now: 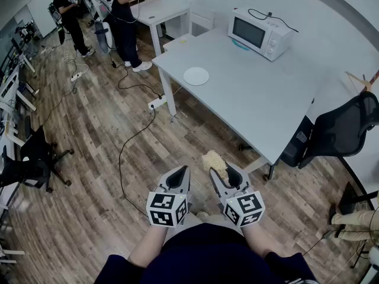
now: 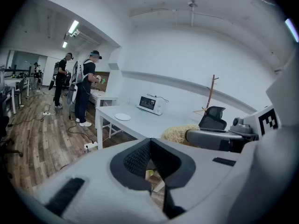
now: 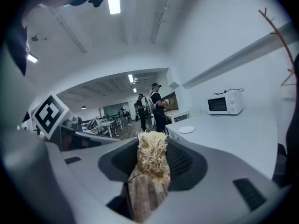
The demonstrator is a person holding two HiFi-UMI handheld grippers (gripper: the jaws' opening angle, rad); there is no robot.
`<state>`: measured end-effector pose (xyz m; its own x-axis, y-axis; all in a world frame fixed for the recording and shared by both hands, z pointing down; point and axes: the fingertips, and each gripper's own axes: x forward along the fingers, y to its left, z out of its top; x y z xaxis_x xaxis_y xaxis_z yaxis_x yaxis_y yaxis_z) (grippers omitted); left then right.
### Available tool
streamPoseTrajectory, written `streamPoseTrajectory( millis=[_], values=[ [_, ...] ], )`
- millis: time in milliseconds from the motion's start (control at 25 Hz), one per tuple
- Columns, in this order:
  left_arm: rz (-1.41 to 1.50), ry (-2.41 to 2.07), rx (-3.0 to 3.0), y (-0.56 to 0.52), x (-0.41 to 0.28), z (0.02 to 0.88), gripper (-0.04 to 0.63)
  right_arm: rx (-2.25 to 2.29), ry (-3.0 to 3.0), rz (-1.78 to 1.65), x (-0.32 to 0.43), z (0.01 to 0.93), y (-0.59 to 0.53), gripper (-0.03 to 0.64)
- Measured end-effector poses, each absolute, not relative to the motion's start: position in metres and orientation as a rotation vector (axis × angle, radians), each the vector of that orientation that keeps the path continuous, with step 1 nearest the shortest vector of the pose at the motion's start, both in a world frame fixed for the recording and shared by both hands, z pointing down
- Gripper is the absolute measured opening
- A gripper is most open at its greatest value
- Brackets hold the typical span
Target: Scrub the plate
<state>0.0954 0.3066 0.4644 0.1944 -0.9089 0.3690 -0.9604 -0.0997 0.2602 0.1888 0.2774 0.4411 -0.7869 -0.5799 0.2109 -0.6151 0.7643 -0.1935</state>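
Overhead, head view: white plate (image 1: pixel 196 76) on the table (image 1: pixel 260 108), near a microwave (image 1: pixel 260 33), well apart from both grippers.
Left gripper view: left gripper (image 2: pixel 150 143), jaws together, empty.
Right gripper view: right gripper (image 3: pixel 152 146), clamped on a straw-coloured scrub pad (image 3: pixel 150 161).

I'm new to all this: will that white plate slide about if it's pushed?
Probably: the plate lies loose on a smooth table, nothing beside it. It looks flat and stiff, so tipping seems unlikely. It sits fairly near an edge, so a hard push might send it off.
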Motion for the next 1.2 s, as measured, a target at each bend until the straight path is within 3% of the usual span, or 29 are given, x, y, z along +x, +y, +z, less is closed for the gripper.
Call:
streamPoseTrajectory(
  millis=[640, 1200],
  values=[
    [0.161, -1.752, 2.029, 0.307, 0.11, 0.471, 0.017, 0.903, -2.853, 0.444, 0.194, 0.444, 0.285, 0.181],
    [0.159, -1.72, 2.046, 0.221, 0.041, 0.479, 0.017, 0.9, -2.824, 0.458, 0.127, 0.453, 0.208, 0.181]
  ],
)
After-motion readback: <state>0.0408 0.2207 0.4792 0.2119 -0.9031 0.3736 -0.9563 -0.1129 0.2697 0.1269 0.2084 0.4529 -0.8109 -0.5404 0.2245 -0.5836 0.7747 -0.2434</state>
